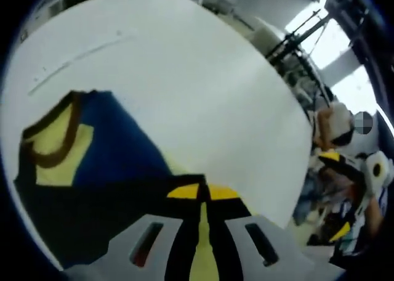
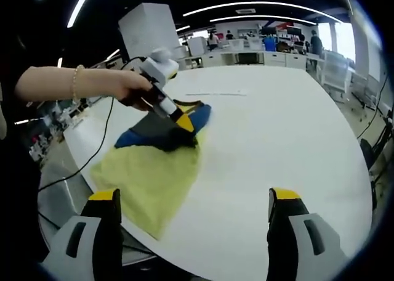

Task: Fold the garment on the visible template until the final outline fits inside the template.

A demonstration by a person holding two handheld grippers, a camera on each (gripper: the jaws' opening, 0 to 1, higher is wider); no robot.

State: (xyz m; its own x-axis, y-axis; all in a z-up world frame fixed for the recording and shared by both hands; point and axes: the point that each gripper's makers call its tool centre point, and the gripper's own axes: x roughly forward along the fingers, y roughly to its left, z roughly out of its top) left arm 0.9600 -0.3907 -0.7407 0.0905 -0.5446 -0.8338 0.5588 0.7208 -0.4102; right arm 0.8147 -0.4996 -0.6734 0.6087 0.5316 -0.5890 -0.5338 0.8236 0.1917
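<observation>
My left gripper (image 2: pixel 182 122) is clamped on the garment (image 2: pixel 154 170), its jaws closed together over a fold of blue and yellow cloth; my hand (image 2: pixel 132 87) holds it from the left edge of the table (image 2: pixel 277 127). The garment lies near that left edge, the yellow part spread flat toward the near rim, the blue part bunched under the jaws. In the left gripper view its brown-trimmed neckline (image 1: pixel 52 139) shows. My right gripper (image 2: pixel 194 222) hangs above bare tabletop, jaws wide apart, holding nothing.
</observation>
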